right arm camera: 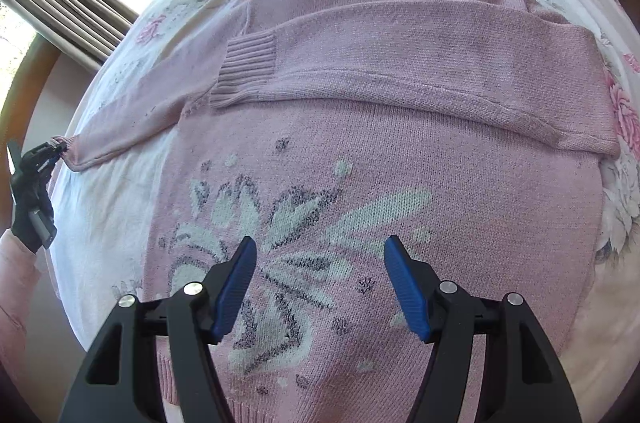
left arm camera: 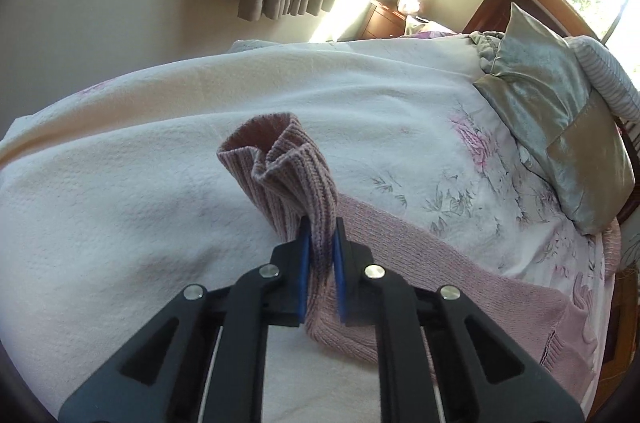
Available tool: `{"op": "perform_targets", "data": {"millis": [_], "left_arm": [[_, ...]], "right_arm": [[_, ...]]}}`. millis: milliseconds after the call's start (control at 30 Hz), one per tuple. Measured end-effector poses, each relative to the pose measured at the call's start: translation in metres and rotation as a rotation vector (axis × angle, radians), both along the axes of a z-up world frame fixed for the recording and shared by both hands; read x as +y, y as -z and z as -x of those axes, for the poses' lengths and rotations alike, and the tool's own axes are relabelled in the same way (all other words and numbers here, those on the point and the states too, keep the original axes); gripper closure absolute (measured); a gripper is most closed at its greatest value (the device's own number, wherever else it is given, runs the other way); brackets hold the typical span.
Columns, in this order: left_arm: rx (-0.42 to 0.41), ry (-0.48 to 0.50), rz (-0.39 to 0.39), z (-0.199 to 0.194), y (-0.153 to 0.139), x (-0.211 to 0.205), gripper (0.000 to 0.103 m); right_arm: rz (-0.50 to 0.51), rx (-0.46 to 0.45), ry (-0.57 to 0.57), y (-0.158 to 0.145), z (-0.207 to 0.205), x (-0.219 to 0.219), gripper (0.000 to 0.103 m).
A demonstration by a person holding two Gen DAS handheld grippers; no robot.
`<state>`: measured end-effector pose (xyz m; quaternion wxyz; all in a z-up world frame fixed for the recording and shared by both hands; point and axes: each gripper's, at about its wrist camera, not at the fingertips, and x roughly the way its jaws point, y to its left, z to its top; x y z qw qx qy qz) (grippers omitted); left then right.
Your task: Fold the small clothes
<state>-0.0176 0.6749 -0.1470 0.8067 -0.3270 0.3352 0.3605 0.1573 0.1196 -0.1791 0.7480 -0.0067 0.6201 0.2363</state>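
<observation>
On the bedspread (left arm camera: 160,151), left claw (left arm camera: 320,243) pinches the sweater (right arm camera: 360,151) cuff; right claw (right arm camera: 320,263) gapes.

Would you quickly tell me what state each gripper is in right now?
Left gripper: closed on the sweater's sleeve cuff.
Right gripper: open, holding nothing, above the pink sweater.

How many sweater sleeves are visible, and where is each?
2. One sleeve lies folded across the sweater chest; the other sleeve stretches out over the bedspread, cuff clamped in the left gripper.
</observation>
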Motion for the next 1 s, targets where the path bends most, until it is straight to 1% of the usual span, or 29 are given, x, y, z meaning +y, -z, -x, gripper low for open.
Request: {"op": "perform_targets", "data": {"millis": [100,167,300,367,433,533,633,800,900,1000], "left_arm": [[-0.037,0.054,-0.013,-0.018,-0.014,-0.021,0.095],[-0.06,0.116,-0.029,-0.036,-0.024,-0.044,0.095],[-0.097,0.267,-0.046,-0.079,-0.039,-0.105,0.095],[-0.107,0.345,-0.049,-0.1,-0.041,-0.14,0.095],[-0.123,0.416,-0.036,-0.12,-0.041,-0.174,0.095],[-0.15,0.5,-0.003,-0.146,-0.039,-0.224,0.095],[-0.165,0.578,0.012,-0.167,-0.036,-0.271,0.095],[-0.169,0.672,0.036,-0.194,-0.025,-0.338,0.095],[-0.141,0.699,0.04,-0.206,-0.01,-0.365,0.095],[-0.077,0.703,0.05,-0.218,0.016,-0.377,0.095]], "right_arm": [[-0.01,0.005,0.016,0.003,-0.002,-0.01,0.036],[-0.013,0.008,0.025,0.004,-0.003,-0.019,0.036],[-0.025,0.01,0.056,0.006,-0.006,-0.042,0.036],[-0.033,0.008,0.075,0.007,-0.009,-0.056,0.036],[-0.038,0.008,0.091,0.007,-0.01,-0.07,0.036],[-0.044,0.011,0.115,0.009,-0.012,-0.089,0.036],[-0.051,0.014,0.135,0.012,-0.013,-0.107,0.036],[-0.064,0.011,0.157,0.013,-0.015,-0.133,0.036],[-0.074,0.011,0.171,0.015,-0.015,-0.145,0.036],[-0.08,0.015,0.177,0.018,-0.014,-0.154,0.036]]}}
